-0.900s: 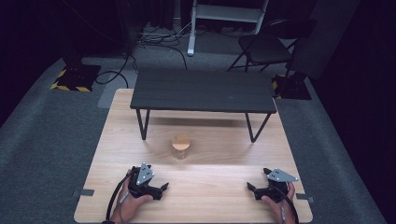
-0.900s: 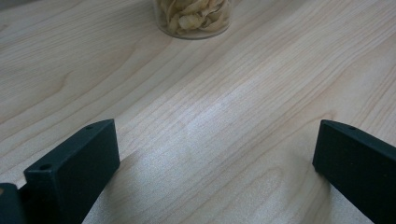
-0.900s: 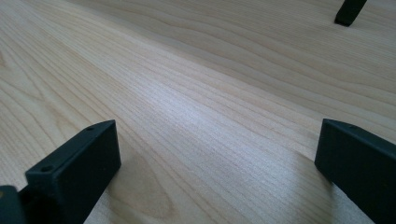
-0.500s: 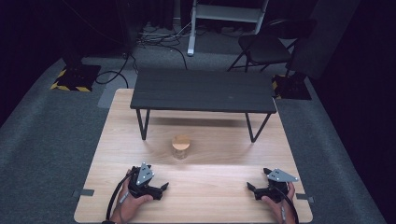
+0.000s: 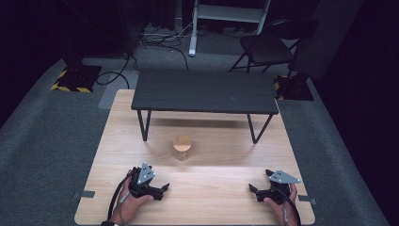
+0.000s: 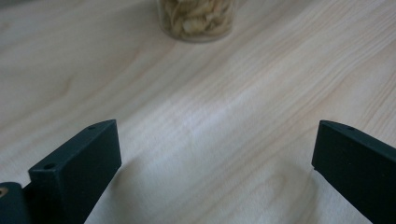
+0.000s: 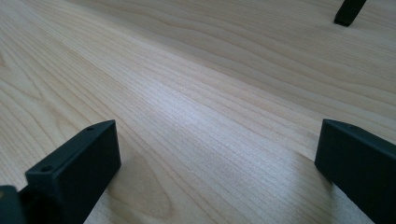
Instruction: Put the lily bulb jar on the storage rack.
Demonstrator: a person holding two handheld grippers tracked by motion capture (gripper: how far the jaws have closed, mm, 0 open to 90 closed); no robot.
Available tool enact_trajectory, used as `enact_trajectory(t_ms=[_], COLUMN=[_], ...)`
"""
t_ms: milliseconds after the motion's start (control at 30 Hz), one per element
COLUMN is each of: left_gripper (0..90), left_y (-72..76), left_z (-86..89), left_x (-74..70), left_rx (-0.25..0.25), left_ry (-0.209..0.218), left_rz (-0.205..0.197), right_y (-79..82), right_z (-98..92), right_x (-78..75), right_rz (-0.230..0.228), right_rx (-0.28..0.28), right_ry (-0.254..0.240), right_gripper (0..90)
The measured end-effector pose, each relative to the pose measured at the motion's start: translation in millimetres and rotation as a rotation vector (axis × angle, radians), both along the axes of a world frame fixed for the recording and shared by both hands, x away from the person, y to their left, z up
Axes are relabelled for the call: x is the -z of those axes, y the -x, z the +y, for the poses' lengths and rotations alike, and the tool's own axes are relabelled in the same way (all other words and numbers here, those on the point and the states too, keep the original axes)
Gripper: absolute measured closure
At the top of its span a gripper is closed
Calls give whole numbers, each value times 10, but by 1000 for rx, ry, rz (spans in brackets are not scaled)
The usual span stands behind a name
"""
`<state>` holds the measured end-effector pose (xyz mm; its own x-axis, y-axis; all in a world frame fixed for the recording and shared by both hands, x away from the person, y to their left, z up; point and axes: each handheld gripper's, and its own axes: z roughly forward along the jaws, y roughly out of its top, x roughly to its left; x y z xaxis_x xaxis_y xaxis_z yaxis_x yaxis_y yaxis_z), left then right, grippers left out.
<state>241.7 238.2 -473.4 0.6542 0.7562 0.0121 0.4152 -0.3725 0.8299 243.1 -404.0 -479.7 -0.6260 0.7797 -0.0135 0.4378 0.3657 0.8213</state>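
A small clear jar [image 5: 182, 149] with a wooden lid stands near the middle of the light wooden table [image 5: 207, 197]; its pale contents [image 6: 198, 18] show at the top of the left gripper view. My left gripper [image 5: 163, 189] rests on the table near the front left, held by a hand, jaws wide apart and empty [image 6: 210, 163]. My right gripper [image 5: 252, 189] rests at the front right, also open with bare wood between its jaws [image 7: 215, 168]. Both point inward, short of the jar.
A low black bench [image 5: 205, 92] on thin legs stands across the far half of the table; one leg's foot [image 7: 349, 11] shows in the right gripper view. Beyond lie grey carpet, a folding chair [image 5: 268, 47] and cables.
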Motion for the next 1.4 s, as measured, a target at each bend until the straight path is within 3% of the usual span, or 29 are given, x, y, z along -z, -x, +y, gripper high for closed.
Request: enact_trajectory(t_ms=[167,333,467,567,667,967,1100,1200,1400], left_gripper=[11,14,10,10,15,54,87,164,234], left_y=[-142,-341,-462,-639,-759,-1016,-1086,-1141,-1168], left_z=[-93,-239,-284,-331,-403,-538,-584,-579,-561], left_x=[-162,-312,-398,-469,-517,-480,-425,-371,-362], left_rx=[18,55,60,66,75,131,127,123,124], left_ry=[31,20,25,30,8,-1,7,28,32], left_rz=[-48,-89,-83,-58,-42,-37,-44,-41,-42], right_y=[0,9,9,9,9,8,8,8,7], right_z=[0,3,3,3,2,2,2,2,0], right_x=[0,2,2,2,2,1,1,1,1], right_rz=[0,-1,-1,-1,-1,0,0,0,0], right_rx=[0,4,4,4,4,4,4,4,4], right_ry=[0,0,-1,-1,-1,-1,-1,-1,-2], right_gripper=[0,0,0,0,0,0,0,0,0])
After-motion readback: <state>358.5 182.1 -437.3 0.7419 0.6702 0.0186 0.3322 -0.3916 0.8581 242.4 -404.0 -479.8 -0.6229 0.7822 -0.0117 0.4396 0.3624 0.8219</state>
